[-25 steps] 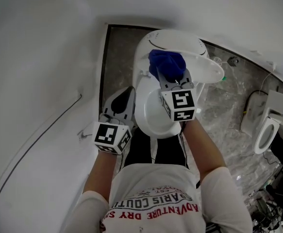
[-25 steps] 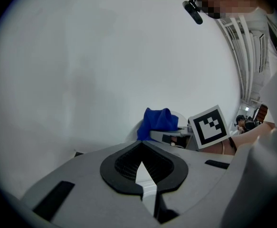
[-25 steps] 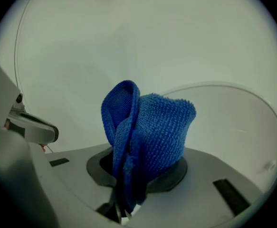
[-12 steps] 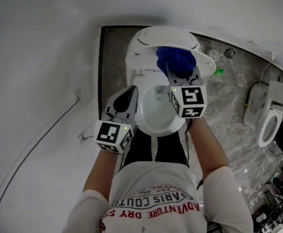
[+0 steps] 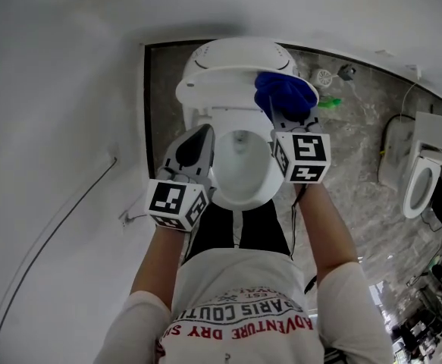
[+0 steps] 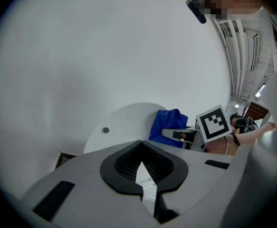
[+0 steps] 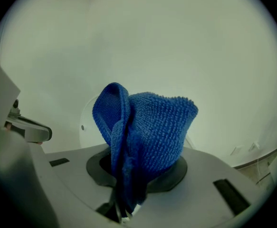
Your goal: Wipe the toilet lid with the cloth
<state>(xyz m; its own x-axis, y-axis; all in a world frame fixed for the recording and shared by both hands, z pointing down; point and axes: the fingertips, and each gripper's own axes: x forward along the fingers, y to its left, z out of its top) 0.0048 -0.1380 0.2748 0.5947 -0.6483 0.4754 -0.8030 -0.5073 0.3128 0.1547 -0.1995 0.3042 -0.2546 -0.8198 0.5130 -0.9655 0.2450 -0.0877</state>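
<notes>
The white toilet lid (image 5: 222, 80) stands raised behind the open bowl (image 5: 239, 174). My right gripper (image 5: 280, 114) is shut on a bunched blue cloth (image 5: 285, 92), which lies against the lid's right edge. In the right gripper view the cloth (image 7: 148, 132) rises out of the jaws and hides most of the lid (image 7: 87, 123). My left gripper (image 5: 199, 137) is shut on nothing and hovers at the bowl's left rim. The left gripper view shows the round lid (image 6: 124, 125) ahead, with the cloth (image 6: 169, 124) and the right gripper (image 6: 180, 135) at its right side.
A white wall (image 5: 61, 112) with a thin cable (image 5: 54, 226) closes the left side. Grey stone floor (image 5: 353, 154) lies to the right, with a small green thing (image 5: 328, 102), a round drain (image 5: 324, 76) and a second white toilet (image 5: 418, 188).
The right gripper has carried the cloth from the lid's middle over to its right edge. The left gripper has stayed beside the bowl.
</notes>
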